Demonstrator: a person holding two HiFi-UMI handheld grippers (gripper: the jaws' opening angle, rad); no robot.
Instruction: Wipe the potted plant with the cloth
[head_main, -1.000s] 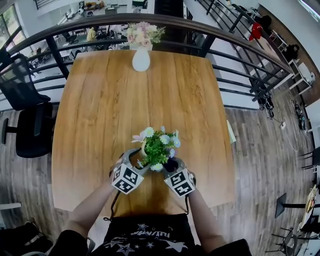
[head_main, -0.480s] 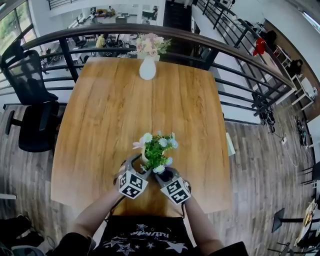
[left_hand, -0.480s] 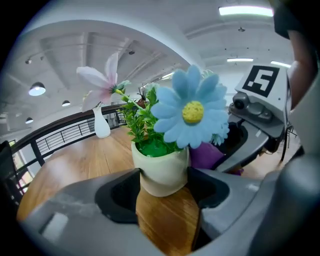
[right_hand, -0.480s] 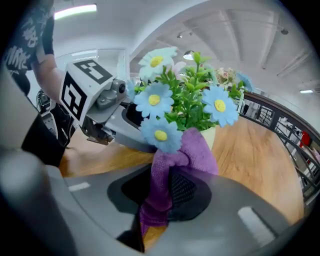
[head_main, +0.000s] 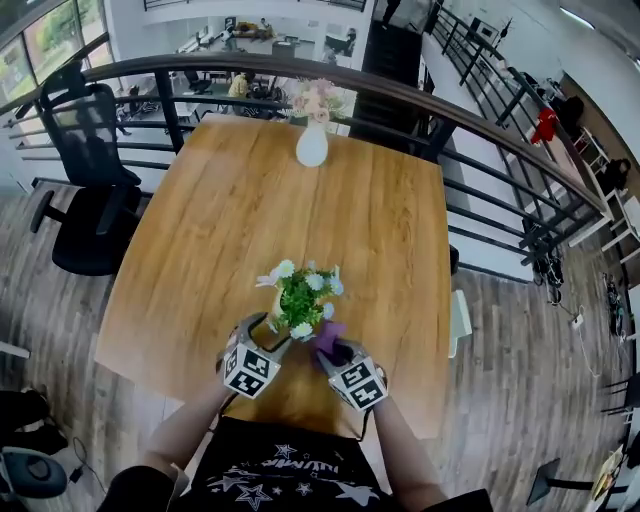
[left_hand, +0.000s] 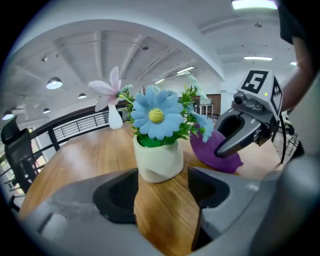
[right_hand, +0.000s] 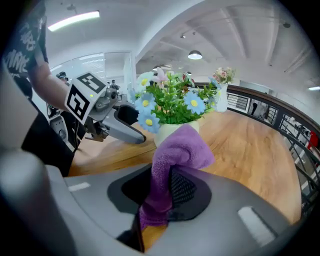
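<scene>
The potted plant (head_main: 300, 300) is standing upright on the wooden table (head_main: 250, 210), near its front edge and well apart from the white vase (head_main: 311, 145) at the far end. Both forearms are being extended from the lower edge of the head view and are converging on the plant, each gripper being pointed forward and down at the tabletop. The left gripper (head_main: 262, 332) is being held at the plant's left side with its jaws standing apart; in the left gripper view the white pot (left_hand: 159, 162) is sitting at the mouth of the gap, and no pad is seen pressing on it. The right gripper (right_hand: 160, 192) is being kept clamped on the purple cloth (right_hand: 175, 155), whose bunched end is being presented just beside the pot, under the blue flowers.
</scene>
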